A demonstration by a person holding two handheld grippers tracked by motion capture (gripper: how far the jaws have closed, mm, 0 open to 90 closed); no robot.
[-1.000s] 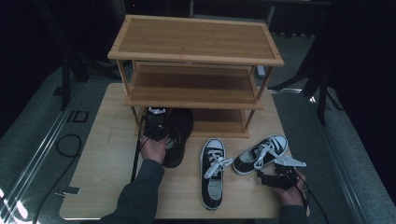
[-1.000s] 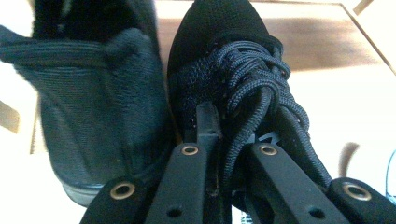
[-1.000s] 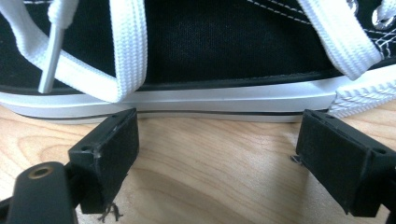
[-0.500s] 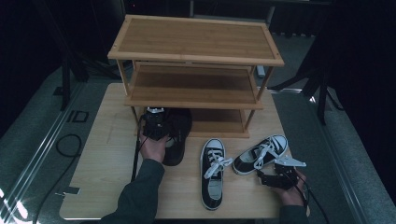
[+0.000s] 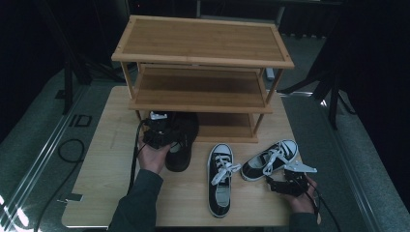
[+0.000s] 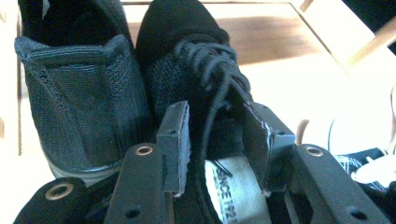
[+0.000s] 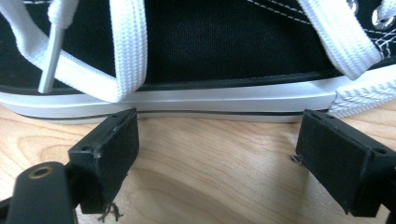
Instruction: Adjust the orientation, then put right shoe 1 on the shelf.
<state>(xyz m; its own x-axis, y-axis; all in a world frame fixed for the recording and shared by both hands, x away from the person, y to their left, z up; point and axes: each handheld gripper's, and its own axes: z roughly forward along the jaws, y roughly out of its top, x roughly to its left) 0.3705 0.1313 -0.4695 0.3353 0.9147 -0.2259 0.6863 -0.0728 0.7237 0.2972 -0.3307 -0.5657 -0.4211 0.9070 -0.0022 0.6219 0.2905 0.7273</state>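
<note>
Scene: a person at a wooden table (image 5: 96,193) works a hand-held gripper in each hand before a three-tier bamboo shoe rack (image 5: 203,72) at 12 o'clock on the table.
Left hand-held gripper (image 5: 162,133): at about 9 o'clock from the table's middle, at the mouth of the rack's lowest tier; in the left gripper view (image 6: 224,144) its jaws stand apart, having just been opening, with the tongue and collar of a black mesh shoe between them and the pads not pressing.
Black mesh shoe (image 5: 180,145): lies toe-in at the rack's bottom shelf, heel out on the table toward 6 o'clock; in the left gripper view (image 6: 196,70) its black laces show clearly.
Second black shoe (image 6: 79,102): just beside the first, at its 9 o'clock in the left gripper view, heel toward the camera.
Right hand-held gripper (image 5: 287,183): at 4 o'clock on the table; in the right gripper view (image 7: 215,154) its jaws are spread wide over bare wood, holding nothing.
Tilted sneaker (image 5: 270,159): black canvas with white laces, just at 11 o'clock of the right hand-held gripper; its white sole edge (image 7: 187,100) runs just ahead of the jaws, apart from them.
Upright sneaker (image 5: 221,179): its pair, at 6 o'clock of the rack, toe toward the person, near the tilted one.
</note>
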